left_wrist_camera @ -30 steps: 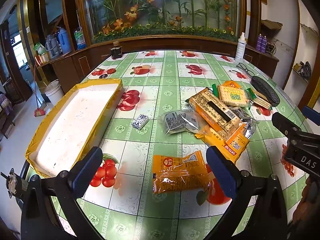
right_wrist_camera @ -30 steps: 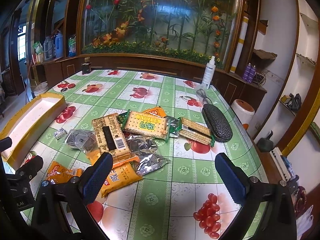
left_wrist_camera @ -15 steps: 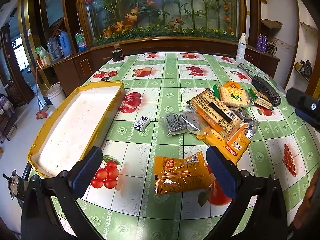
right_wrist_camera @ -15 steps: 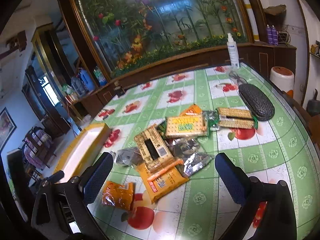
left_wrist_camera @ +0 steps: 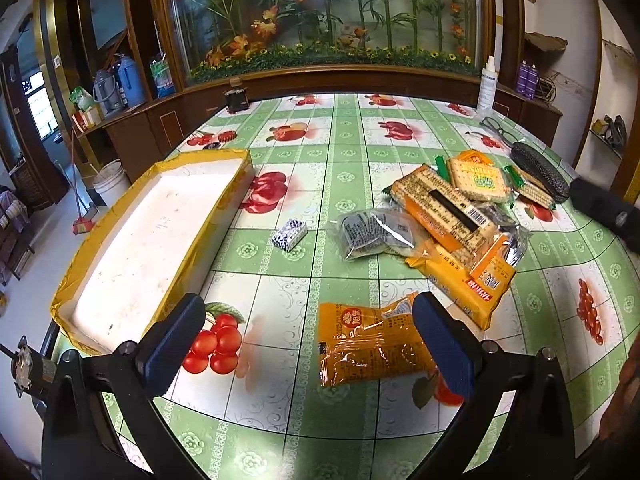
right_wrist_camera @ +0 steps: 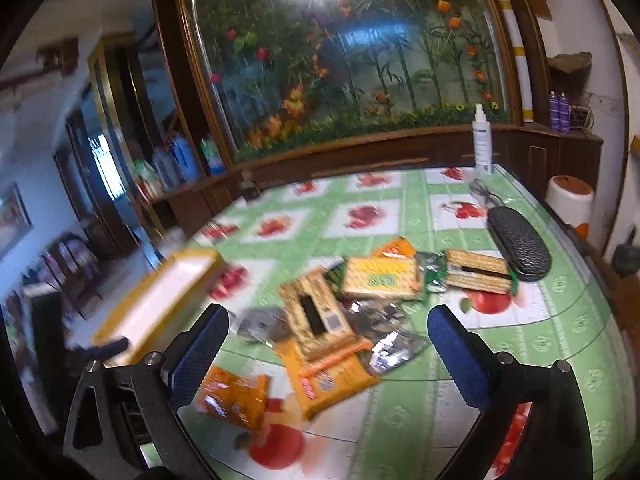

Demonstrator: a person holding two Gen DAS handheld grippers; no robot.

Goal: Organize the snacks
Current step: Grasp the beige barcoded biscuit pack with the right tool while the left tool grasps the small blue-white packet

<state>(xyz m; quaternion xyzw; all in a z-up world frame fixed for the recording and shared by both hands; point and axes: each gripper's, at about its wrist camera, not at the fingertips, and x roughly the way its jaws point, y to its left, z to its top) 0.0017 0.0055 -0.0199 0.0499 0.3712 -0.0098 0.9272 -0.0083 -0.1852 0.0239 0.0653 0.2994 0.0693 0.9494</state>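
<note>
A pile of snack packets (left_wrist_camera: 452,216) lies on the green fruit-print tablecloth; it also shows in the right wrist view (right_wrist_camera: 348,312). An orange packet (left_wrist_camera: 368,344) lies nearest, just ahead of my left gripper (left_wrist_camera: 308,340), which is open and empty above the table. A small blue-white box (left_wrist_camera: 289,234) lies alone. A yellow-edged white tray (left_wrist_camera: 148,236) stands at the left, empty. My right gripper (right_wrist_camera: 328,356) is open and empty, raised above the pile. The tray (right_wrist_camera: 160,300) appears blurred there.
A black glasses case (left_wrist_camera: 540,170) and spectacles (left_wrist_camera: 496,128) lie at the right. A white spray bottle (left_wrist_camera: 486,84) and a dark jar (left_wrist_camera: 237,98) stand at the far edge. A wooden cabinet with a glass plant display backs the table.
The right gripper has risen and swung left, its view now blurred and looking down on the pile. In the left view it has withdrawn to the right edge. The left gripper has barely moved.
</note>
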